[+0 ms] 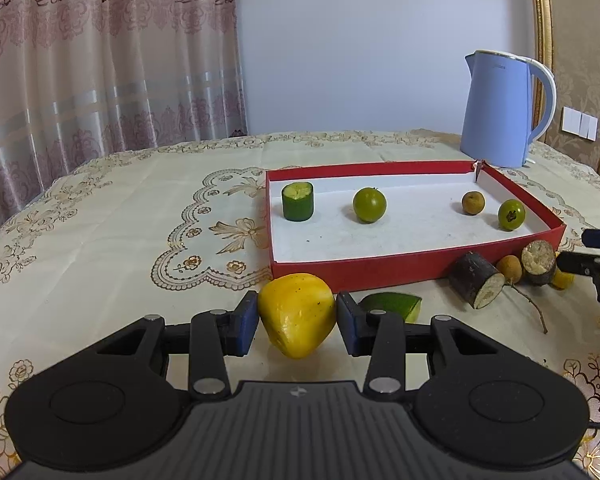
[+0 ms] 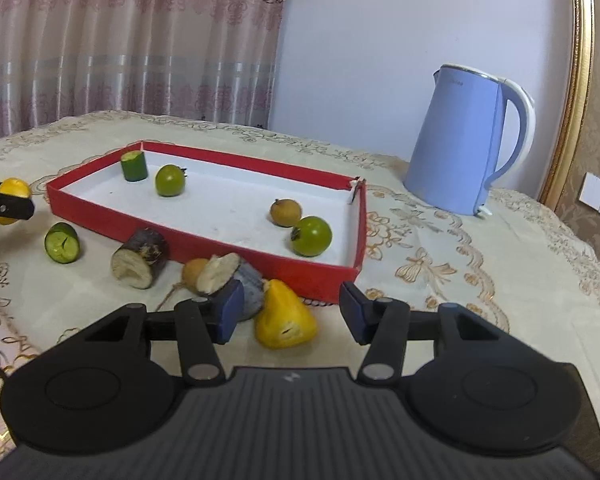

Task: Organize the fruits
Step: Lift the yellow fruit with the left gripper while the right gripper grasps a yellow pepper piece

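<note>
The left gripper (image 1: 297, 318) pinches a yellow fruit (image 1: 296, 314) between its two blue pads, which press on both sides of it. This fruit sits just in front of the red tray (image 1: 380, 270), close to its near wall. A cut green piece (image 1: 394, 305) lies on the bench (image 1: 100, 240) right behind the gripper's right pad.

The right gripper (image 2: 290, 314) is spread wide and holds nothing. A second yellow fruit (image 2: 282, 320) lies on the bench between its pads, nearer the left one; whether that pad touches it I cannot tell. Just left of it are two dark log-like chunks (image 2: 140, 258) with pale cut ends and a small brown fruit (image 2: 194, 272) with a thin twig.

Inside the tray stand a green cut chunk (image 1: 297, 201) at the far left, a round green fruit (image 1: 369, 205) near the middle, and a small brown ball (image 1: 473, 203) beside another green fruit (image 1: 511, 214) at the right end.

A blue kettle (image 1: 500, 110) stands on the bench behind the tray's far right corner. A pink curtain (image 1: 100, 60) hangs behind the bench.
</note>
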{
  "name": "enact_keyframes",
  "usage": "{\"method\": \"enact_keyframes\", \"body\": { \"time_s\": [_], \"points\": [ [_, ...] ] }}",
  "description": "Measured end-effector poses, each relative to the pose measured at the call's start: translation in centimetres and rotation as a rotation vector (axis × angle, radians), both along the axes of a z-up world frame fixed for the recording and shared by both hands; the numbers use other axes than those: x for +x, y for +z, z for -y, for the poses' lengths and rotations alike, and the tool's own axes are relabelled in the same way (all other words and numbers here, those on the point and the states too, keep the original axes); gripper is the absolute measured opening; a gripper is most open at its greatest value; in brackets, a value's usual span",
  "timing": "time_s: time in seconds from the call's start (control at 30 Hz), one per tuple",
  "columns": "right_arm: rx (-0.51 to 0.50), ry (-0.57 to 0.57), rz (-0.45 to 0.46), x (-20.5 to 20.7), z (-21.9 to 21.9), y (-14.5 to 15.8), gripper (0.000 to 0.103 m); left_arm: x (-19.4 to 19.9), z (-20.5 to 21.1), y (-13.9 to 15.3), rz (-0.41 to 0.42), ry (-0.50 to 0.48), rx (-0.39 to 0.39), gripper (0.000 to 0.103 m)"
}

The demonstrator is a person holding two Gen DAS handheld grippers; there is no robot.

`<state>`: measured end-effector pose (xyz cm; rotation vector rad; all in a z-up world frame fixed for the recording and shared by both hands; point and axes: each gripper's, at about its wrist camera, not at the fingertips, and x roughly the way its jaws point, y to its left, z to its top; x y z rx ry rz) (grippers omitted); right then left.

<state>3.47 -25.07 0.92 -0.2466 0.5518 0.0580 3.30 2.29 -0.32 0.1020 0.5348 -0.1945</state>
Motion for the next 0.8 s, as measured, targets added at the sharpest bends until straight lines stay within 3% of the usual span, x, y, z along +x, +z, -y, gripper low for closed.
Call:
{"method": "enact_keyframes", "body": {
  "time_s": [0.1, 0.2, 0.3, 0.43, 0.8],
  "points": [
    [-0.002, 0.010, -0.015, 0.2, -0.2, -0.2, 0.050, 0.0, 0.1, -0.1, 0.000, -0.003, 0.002, 0.041],
    [0.064, 0.176, -0.041, -1.0, -0.9, 0.0, 0.052, -0.1, 0.3, 0.0, 0.004, -0.011, 0.007, 0.041],
    [0.015, 0.137, -0.043, -1.0, -0.9, -0.1, 0.051, -0.2, 0.4, 0.0, 0.003, -0.013, 0.013, 0.041],
    [0.026, 0.094, -0.091, 0.0, 0.4, -0.7, 0.046, -0.5, 0.6, 0.1, 0.009, -0.021, 0.017, 0.041],
    [0.036, 0.116, -0.161, 2.2, 1.5, -1.2, 0.042, -1.0, 1.4, 0.3, 0.011, -0.032, 0.026, 0.041]
  ]
}}
